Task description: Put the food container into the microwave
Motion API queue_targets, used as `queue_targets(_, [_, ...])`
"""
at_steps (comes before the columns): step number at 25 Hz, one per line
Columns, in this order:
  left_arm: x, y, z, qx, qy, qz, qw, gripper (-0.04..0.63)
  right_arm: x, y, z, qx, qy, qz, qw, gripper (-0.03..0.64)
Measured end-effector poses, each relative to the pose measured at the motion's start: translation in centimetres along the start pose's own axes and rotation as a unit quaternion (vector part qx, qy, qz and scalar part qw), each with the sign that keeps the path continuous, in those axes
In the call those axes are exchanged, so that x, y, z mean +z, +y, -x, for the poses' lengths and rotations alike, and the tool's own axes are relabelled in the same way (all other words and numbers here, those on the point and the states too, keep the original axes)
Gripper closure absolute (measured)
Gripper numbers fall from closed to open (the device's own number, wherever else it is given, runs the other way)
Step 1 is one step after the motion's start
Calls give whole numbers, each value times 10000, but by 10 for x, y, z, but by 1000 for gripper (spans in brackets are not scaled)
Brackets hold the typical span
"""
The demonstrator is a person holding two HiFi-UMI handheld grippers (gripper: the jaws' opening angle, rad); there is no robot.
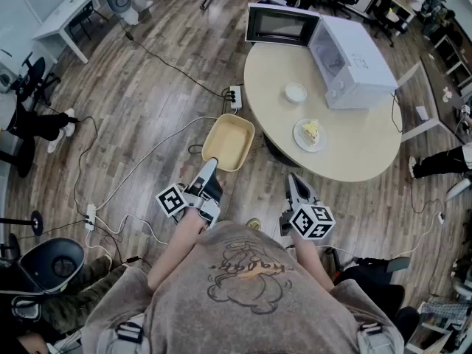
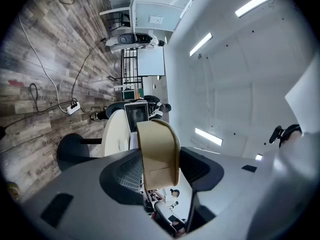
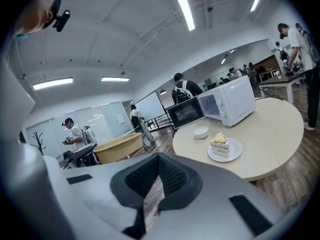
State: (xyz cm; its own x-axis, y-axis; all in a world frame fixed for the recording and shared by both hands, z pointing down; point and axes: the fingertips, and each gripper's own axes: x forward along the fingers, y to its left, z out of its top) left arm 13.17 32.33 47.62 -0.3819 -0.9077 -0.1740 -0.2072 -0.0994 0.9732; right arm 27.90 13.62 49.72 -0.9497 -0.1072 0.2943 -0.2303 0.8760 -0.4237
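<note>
Left gripper (image 1: pixel 211 164) grips the food container (image 1: pixel 230 140) by its near wall: the jaws stand wide, one pad on each side of that wall, and the container hangs clear of any support, over the floor just off the near-left edge of the round table (image 1: pixel 361 150). It appears empty and roughly level. The right gripper (image 1: pixel 293 179) holds nothing, with its pads closed against each other. The white microwave (image 1: pixel 354 61) stands at the far-right edge of the tabletop, with its door (image 1: pixel 280 24) swung wide and the cavity facing left across the table. A small white bowl (image 1: pixel 296 92) and a plate (image 1: pixel 299 137) bearing a cake slice (image 1: pixel 312 129) sit on the tabletop between the container and the microwave. Assessment: the carry is under way and insertion is not yet begun. Recommended: keep the one-sided grip firm and the container level, pass it above the bowl rather than beside it, square its long side to the opening before entry, and release only once its base rests on the cavity floor.
</note>
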Motion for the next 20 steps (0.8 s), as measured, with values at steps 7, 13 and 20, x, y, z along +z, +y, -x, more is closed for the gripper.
queue_targets(7, [7, -2, 2, -36, -176, 182, 9997, 356, 4, 4, -2, 22, -31, 12, 10000, 617])
queue_targets(13, [12, -2, 3, -68, -242, 205, 9995, 356, 2, 9, -5, 91, 3, 17, 10000, 617])
queue_targets(20, [29, -1, 16, -126, -211, 284, 9993, 356, -4, 26, -14, -8, -5, -16, 10000, 617])
